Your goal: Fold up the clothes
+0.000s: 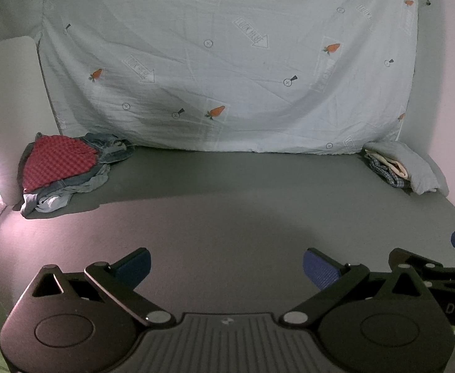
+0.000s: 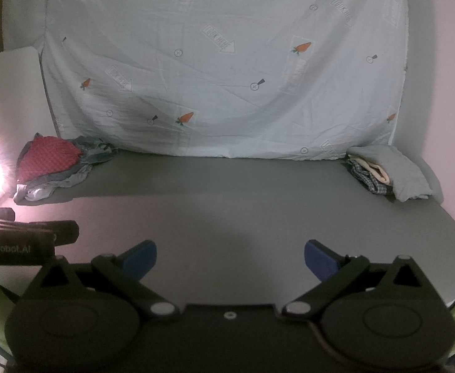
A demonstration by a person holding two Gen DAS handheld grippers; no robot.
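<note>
both the left gripper (image 1: pixel 225 265) and the right gripper (image 2: pixel 230 261) hover over the bare grey counter (image 1: pixel 227 211) with jaws spread wide, holding nothing. a rumpled heap of clothes (image 1: pixel 61 171), red on top, lies far left; what looks like a folded stack (image 1: pixel 404 168) sits far right, below the carrot-print sheet (image 1: pixel 227 62).

Pale blue carrot-print sheet (image 1: pixel 227 62), red checked garment (image 1: pixel 56 161), blue-white plaid cloth (image 1: pixel 389 171), grey table (image 1: pixel 227 202)
</note>
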